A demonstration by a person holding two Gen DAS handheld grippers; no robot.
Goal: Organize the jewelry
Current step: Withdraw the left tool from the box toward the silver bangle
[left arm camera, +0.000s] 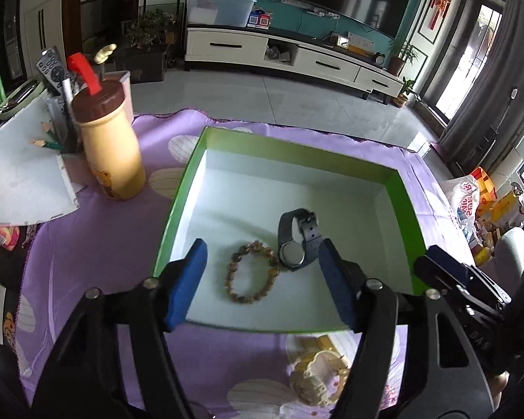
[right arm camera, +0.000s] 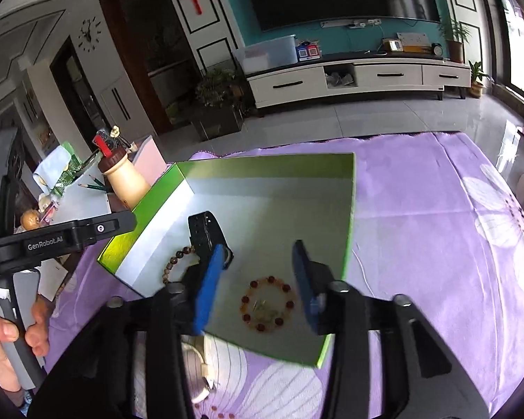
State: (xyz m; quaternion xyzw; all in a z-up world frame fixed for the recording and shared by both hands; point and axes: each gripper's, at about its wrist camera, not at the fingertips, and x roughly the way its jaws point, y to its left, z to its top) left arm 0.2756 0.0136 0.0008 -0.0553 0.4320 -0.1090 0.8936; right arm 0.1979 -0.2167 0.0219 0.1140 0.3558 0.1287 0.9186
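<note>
A green box point(left arm camera: 403, 206) with a white inside sits on the purple cloth. In the left wrist view a brown bead bracelet point(left arm camera: 251, 272) and a dark watch point(left arm camera: 295, 241) lie inside it. My left gripper point(left arm camera: 262, 279) is open and empty, above the box's near edge. A cream watch point(left arm camera: 318, 377) lies on the cloth in front of the box. In the right wrist view my right gripper point(right arm camera: 258, 282) is open over the box point(right arm camera: 347, 241), above a red and amber bead bracelet point(right arm camera: 267, 303). The dark watch point(right arm camera: 206, 234) and brown bracelet point(right arm camera: 176, 260) lie to its left.
A cream bottle with a brown lid point(left arm camera: 108, 146), a pencil holder point(left arm camera: 57, 129) and a white paper box point(left arm camera: 21, 174) stand left of the green box. The purple cloth point(right arm camera: 436, 244) stretches to the right. A snack bag point(left arm camera: 471, 192) lies off the table's right side.
</note>
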